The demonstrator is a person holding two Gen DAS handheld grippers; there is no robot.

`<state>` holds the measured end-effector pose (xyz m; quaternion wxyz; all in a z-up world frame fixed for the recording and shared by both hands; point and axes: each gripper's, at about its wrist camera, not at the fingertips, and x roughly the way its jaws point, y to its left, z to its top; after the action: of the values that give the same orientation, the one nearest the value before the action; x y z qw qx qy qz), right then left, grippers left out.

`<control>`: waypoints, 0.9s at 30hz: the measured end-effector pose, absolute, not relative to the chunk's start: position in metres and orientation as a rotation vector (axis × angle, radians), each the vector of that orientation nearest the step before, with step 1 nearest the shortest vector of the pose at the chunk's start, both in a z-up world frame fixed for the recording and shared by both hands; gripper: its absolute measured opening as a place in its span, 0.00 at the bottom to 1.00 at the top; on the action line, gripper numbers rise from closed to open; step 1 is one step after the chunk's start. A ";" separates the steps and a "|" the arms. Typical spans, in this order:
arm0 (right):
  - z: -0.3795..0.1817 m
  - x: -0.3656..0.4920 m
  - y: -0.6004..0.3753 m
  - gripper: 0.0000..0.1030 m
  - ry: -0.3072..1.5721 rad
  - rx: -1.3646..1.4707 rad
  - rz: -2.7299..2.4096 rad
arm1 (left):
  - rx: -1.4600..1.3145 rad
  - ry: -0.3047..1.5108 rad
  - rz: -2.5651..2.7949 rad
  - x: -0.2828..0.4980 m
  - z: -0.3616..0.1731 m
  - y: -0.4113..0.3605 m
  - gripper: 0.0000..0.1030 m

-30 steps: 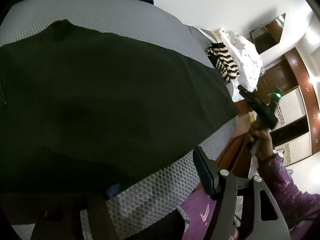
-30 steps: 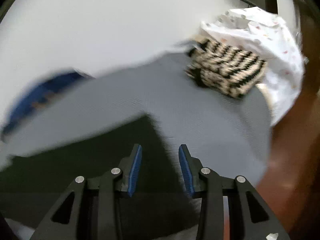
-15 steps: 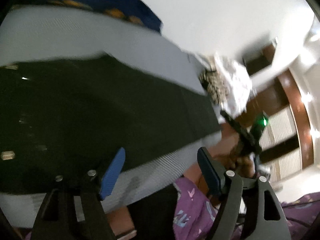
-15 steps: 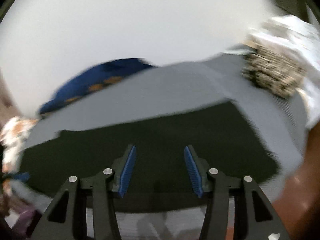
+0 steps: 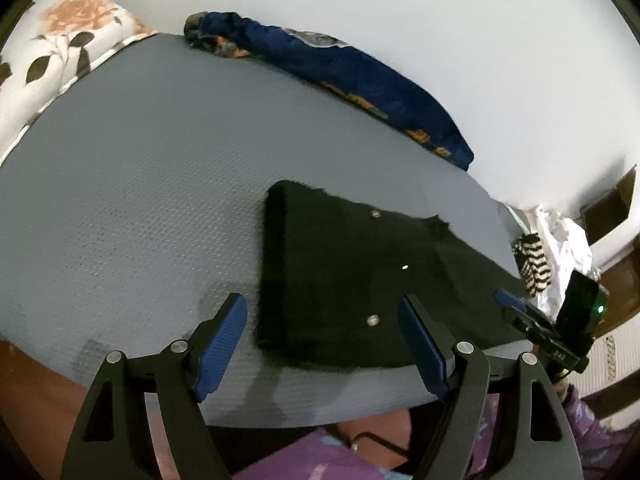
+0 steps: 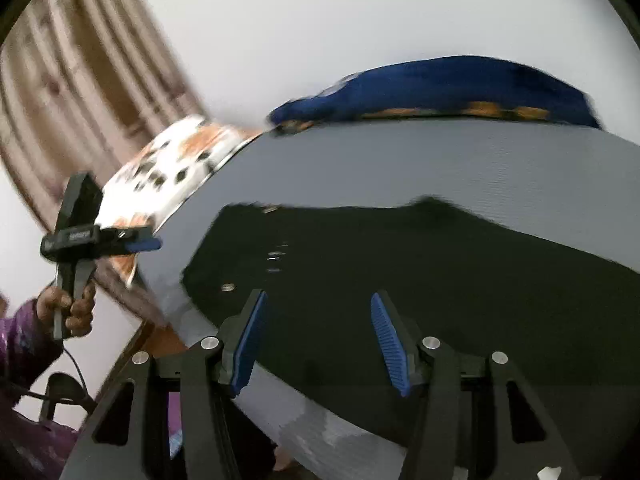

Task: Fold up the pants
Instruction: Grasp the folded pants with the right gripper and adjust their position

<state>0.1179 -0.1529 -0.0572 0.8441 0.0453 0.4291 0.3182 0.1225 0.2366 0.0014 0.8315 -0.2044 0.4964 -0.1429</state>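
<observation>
Two grippers: your left gripper (image 5: 322,344) and right gripper (image 6: 316,338) both hung spread, empty
Pants (image 5: 360,280): flat on grey mattress (image 5: 140,180), near its front edge
Left view only: striped cloth (image 5: 534,264)
Right view only: your left hand (image 6: 68,308)

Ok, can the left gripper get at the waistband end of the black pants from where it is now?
Probably yes. The left gripper hovers with jaws open, facing the waistband edge of the black pants, which lie flat on the grey mattress. Nothing sits between them, and the right gripper is off toward the leg end.
</observation>
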 end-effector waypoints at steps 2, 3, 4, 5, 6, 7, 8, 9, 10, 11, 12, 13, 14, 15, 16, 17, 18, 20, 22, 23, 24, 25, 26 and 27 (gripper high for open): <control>-0.067 0.127 -0.119 0.50 0.920 0.085 0.708 | -0.422 1.051 -0.310 0.120 -0.004 0.243 0.76; -0.073 0.135 -0.103 0.50 0.929 0.095 0.733 | -0.416 1.042 -0.313 0.119 -0.007 0.245 0.76; -0.078 0.144 -0.086 0.50 0.936 0.109 0.764 | -0.413 1.036 -0.310 0.117 -0.008 0.244 0.76; -0.081 0.146 -0.073 0.50 0.939 0.106 0.782 | -0.421 1.033 -0.304 0.116 -0.013 0.249 0.76; -0.084 0.149 -0.059 0.50 0.940 0.086 0.792 | -0.436 1.033 -0.303 0.115 -0.015 0.260 0.76; -0.085 0.153 -0.041 0.50 0.934 0.057 0.803 | -0.457 1.031 -0.303 0.116 -0.019 0.264 0.76; -0.085 0.159 -0.023 0.50 0.924 0.032 0.818 | -0.484 1.024 -0.302 0.114 -0.022 0.272 0.76; -0.089 0.173 -0.009 0.50 0.917 0.005 0.836 | -0.500 1.021 -0.300 0.114 -0.025 0.275 0.76; -0.090 0.178 0.002 0.50 0.924 -0.012 0.838 | -0.506 1.023 -0.298 0.114 -0.027 0.278 0.76; -0.089 0.183 0.008 0.50 0.934 -0.021 0.839 | -0.504 1.028 -0.293 0.114 -0.030 0.279 0.76; -0.095 0.201 0.017 0.50 0.950 -0.023 0.849 | -0.498 1.030 -0.293 0.113 -0.032 0.280 0.76; -0.094 0.200 0.026 0.50 0.956 -0.028 0.851 | -0.490 1.028 -0.296 0.112 -0.033 0.280 0.76; -0.097 0.211 0.033 0.50 0.963 -0.044 0.847 | -0.483 1.023 -0.300 0.110 -0.033 0.280 0.76; -0.108 0.233 0.040 0.50 0.965 -0.068 0.842 | -0.472 1.017 -0.301 0.107 -0.033 0.281 0.76; -0.119 0.255 0.046 0.50 0.967 -0.087 0.841 | -0.462 1.015 -0.299 0.105 -0.034 0.282 0.76; -0.131 0.277 0.050 0.50 0.974 -0.112 0.831 | -0.460 1.015 -0.298 0.103 -0.035 0.284 0.76; -0.143 0.291 0.058 0.50 0.983 -0.143 0.809 | -0.465 1.019 -0.297 0.100 -0.037 0.287 0.76; -0.158 0.304 0.086 0.49 0.990 -0.215 0.742 | -0.487 1.024 -0.294 0.097 -0.042 0.294 0.76; -0.165 0.333 0.100 0.49 0.976 -0.305 0.672 | -0.508 1.027 -0.284 0.094 -0.047 0.301 0.76; -0.176 0.346 0.104 0.51 0.954 -0.349 0.634 | -0.527 1.032 -0.276 0.092 -0.052 0.307 0.76; -0.179 0.339 0.115 0.51 0.945 -0.353 0.622 | -0.542 1.035 -0.273 0.091 -0.055 0.311 0.76; -0.175 0.339 0.132 0.54 0.937 -0.359 0.608 | -0.557 1.038 -0.270 0.090 -0.058 0.314 0.76; -0.184 0.348 0.136 0.59 0.920 -0.372 0.587 | -0.571 1.038 -0.266 0.088 -0.061 0.318 0.76; -0.178 0.335 0.147 0.60 0.913 -0.355 0.575 | -0.576 1.037 -0.263 0.087 -0.061 0.320 0.76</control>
<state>0.3348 0.1468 -0.1776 0.8430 -0.1680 0.4324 0.2723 0.0871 0.3200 -0.0611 0.8210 -0.2704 0.4874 -0.1238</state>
